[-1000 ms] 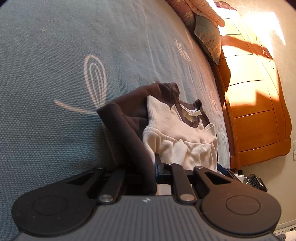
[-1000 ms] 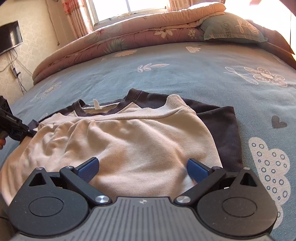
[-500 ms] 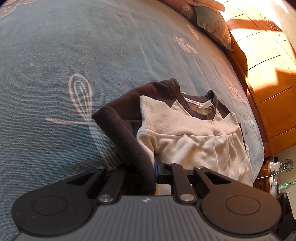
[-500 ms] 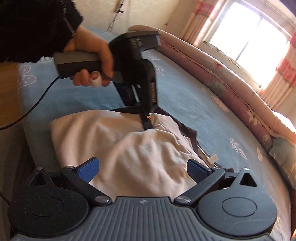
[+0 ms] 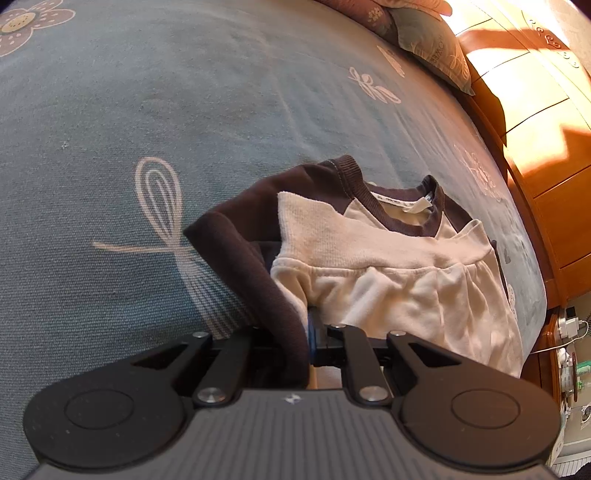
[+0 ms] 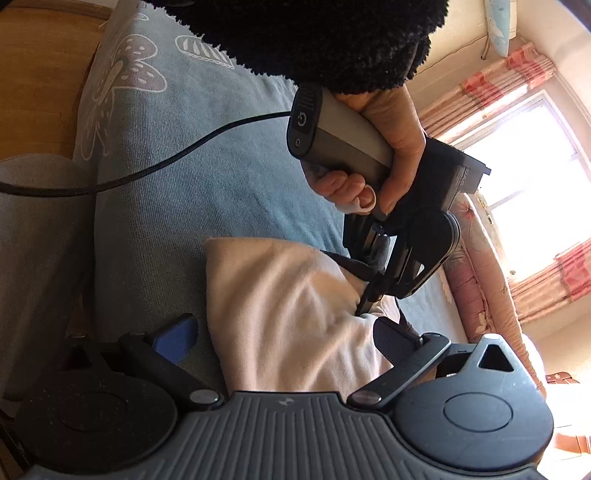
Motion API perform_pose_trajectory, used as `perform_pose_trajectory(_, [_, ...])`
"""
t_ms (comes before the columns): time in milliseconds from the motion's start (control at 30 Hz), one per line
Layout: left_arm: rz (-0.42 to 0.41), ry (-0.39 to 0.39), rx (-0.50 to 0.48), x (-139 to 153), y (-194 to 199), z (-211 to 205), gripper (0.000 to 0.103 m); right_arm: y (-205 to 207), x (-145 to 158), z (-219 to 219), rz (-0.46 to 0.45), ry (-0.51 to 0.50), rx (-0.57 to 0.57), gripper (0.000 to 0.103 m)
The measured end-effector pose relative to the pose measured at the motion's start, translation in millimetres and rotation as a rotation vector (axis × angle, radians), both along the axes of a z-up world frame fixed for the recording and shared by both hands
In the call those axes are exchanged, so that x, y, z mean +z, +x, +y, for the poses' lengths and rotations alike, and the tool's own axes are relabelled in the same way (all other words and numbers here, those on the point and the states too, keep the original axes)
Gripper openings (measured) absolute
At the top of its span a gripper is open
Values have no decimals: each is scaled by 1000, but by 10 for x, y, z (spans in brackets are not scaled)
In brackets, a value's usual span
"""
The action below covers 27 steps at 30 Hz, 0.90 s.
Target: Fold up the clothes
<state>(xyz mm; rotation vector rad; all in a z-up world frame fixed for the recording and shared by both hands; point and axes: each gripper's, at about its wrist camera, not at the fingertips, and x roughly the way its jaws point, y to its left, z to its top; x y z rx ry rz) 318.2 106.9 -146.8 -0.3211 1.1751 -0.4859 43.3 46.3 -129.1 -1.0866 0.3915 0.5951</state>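
Observation:
A cream sweatshirt (image 5: 391, 280) with dark brown sleeves (image 5: 247, 254) and collar lies bunched on the blue bedspread (image 5: 155, 103). My left gripper (image 5: 308, 332) is shut on a fold of the brown sleeve and cream cloth. In the right wrist view the same gripper (image 6: 365, 302), held by a person's hand (image 6: 391, 155), pinches the cloth at a raised peak. My right gripper (image 6: 284, 336) is open, its blue pad (image 6: 177, 334) left of the cream cloth (image 6: 280, 295) and the other finger at the right, over the garment's near edge.
A pillow (image 5: 432, 40) and a wooden headboard (image 5: 546, 155) lie at the bed's far right end. A black cable (image 6: 155, 166) trails across the bedspread (image 6: 221, 177). A rolled pink quilt (image 6: 480, 280) and curtained window (image 6: 524, 162) stand beyond. A black fleece sleeve (image 6: 314, 33) fills the top.
My right gripper has swung round and rolled, so it faces the left gripper from close by. The left gripper stays shut on the sleeve and has shifted slightly over the bed.

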Motion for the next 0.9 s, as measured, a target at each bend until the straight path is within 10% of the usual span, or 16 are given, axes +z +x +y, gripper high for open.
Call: perform_pose_trajectory(900, [8,-40,8,-34,1,71,14,16,-209,26,-196,-139,-173,103])
